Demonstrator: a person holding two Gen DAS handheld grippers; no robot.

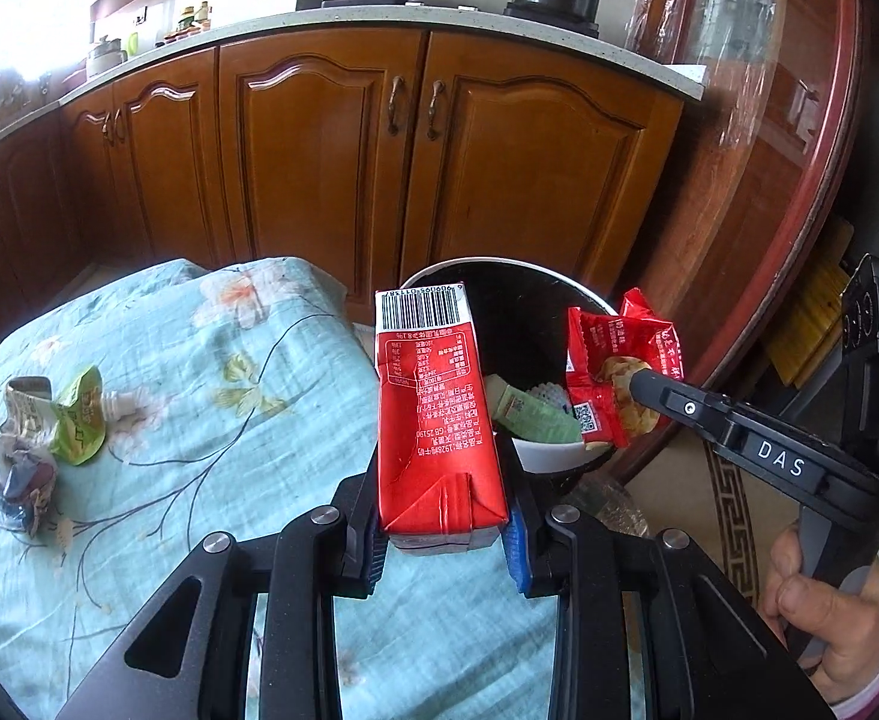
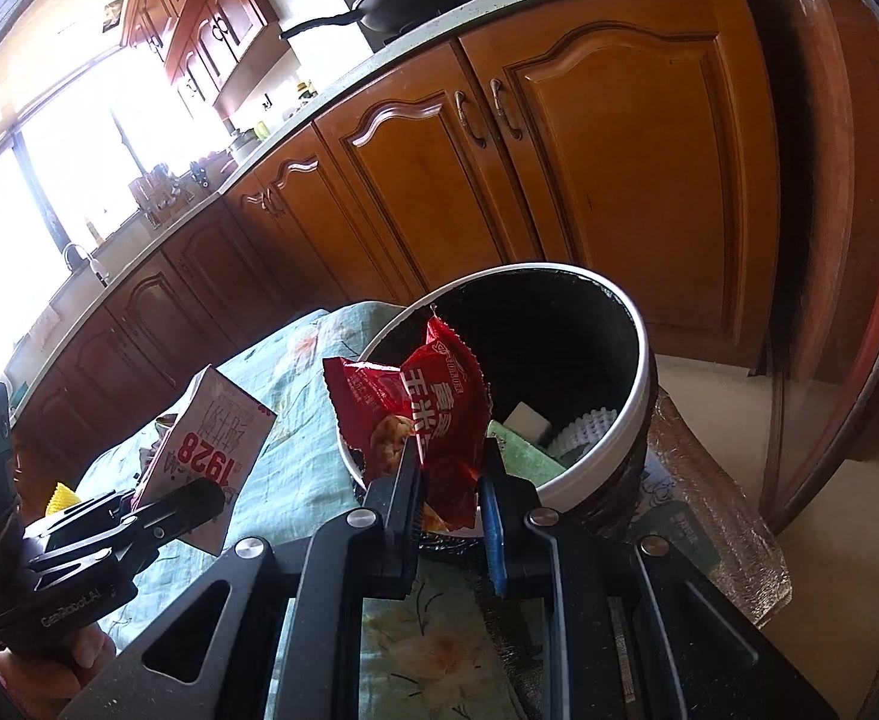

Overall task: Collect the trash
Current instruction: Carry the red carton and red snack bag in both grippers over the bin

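A pale blue floral tablecloth (image 1: 211, 372) is covering the table. A crumpled green drink pouch (image 1: 76, 420) is lying at nine o'clock in the left wrist view, with a dark crushed wrapper (image 1: 19, 486) touching it at its seven o'clock.

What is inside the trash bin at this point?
Inside the trash bin lie a green packet, a white block and a white bumpy piece. The red snack wrapper covers the rest.
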